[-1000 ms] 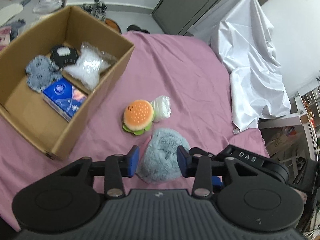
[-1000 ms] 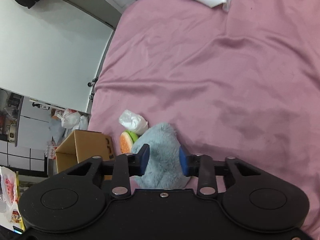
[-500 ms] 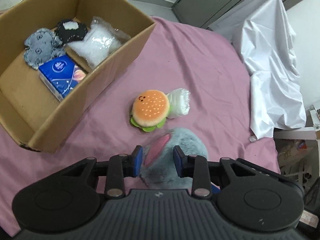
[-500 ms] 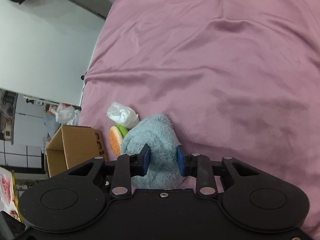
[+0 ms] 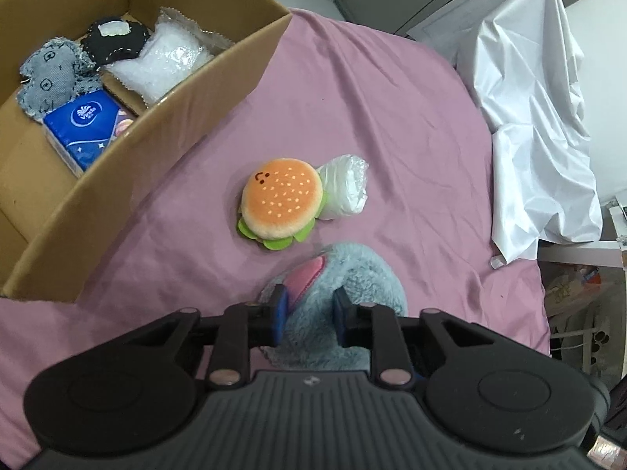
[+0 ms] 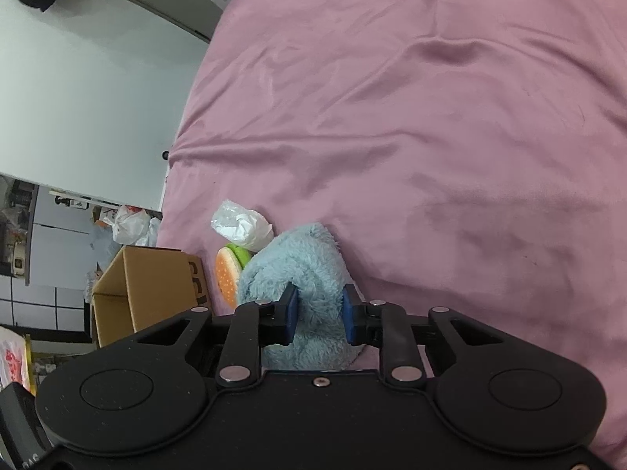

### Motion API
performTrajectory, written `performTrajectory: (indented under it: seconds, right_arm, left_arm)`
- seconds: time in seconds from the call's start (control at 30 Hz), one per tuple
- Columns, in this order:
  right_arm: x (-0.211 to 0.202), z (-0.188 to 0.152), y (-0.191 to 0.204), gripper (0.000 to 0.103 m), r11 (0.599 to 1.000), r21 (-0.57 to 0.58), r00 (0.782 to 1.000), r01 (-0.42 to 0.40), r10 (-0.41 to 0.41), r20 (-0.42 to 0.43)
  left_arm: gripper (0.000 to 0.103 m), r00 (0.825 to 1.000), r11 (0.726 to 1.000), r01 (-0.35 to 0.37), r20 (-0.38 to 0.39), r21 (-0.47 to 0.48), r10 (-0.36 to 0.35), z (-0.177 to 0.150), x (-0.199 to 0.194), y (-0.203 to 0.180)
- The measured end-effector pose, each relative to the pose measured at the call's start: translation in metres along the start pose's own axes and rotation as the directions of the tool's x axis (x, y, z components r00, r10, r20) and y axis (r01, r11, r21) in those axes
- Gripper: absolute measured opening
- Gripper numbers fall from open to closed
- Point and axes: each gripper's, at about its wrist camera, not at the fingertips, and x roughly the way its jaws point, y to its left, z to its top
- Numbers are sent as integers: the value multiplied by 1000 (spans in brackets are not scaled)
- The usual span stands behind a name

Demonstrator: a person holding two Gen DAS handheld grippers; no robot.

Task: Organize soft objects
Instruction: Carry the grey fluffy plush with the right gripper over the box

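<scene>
A fluffy light-blue plush (image 5: 364,274) with a pink patch lies on the pink bedspread (image 5: 372,98). My left gripper (image 5: 309,305) is closing its blue pads on the plush's near end, and they press into the fur. From the other side my right gripper (image 6: 319,311) is also closing on the same plush (image 6: 298,254), pads sunk in the fur. Just beyond it lie a burger plush (image 5: 282,203) and a crumpled white plastic bag (image 5: 345,192), touching each other.
An open cardboard box (image 5: 176,117) stands at the left, holding a grey denim plush (image 5: 51,74), a black plush (image 5: 113,39), a white packet (image 5: 168,55) and a blue tissue pack (image 5: 90,125). A white sheet (image 5: 529,117) drapes furniture at the right.
Both grippers have narrowed their jaws onto the blue plush. The left one has sunk lower and moved towards the box, and the plush's pink patch now shows.
</scene>
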Motion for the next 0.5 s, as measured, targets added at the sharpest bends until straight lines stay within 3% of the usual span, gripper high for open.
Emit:
performTrajectory:
  seconds: [0.5]
  right_arm:
    - [-40, -19, 26, 21, 989, -83, 981, -119, 130, 147]
  left_arm:
    - [18, 994, 993, 69, 79, 99, -77, 12, -56, -8]
